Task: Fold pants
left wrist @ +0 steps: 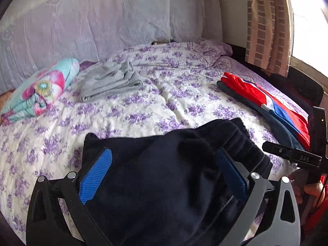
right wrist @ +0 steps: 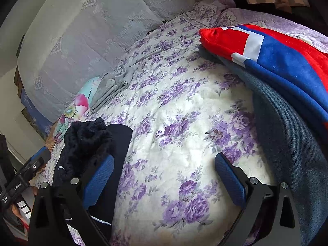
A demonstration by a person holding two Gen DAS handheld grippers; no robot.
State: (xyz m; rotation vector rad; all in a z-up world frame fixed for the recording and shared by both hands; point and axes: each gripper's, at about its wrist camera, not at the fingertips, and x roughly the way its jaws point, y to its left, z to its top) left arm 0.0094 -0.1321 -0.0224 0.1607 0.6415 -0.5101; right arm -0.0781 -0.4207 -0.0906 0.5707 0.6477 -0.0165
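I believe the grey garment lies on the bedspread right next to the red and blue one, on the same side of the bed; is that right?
Not quite: the grey garment lies beside the floral pillow, across the bedspread from the red and blue garment. The left wrist view shows it.

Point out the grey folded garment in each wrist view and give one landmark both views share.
Left wrist view: the grey folded garment lies upper left of centre on the floral bedspread, right of the bright floral bundle.
Right wrist view: the grey folded garment lies left of centre, near the far edge of the bed.
Shared landmark: the red, white and blue garment, at the right in both.
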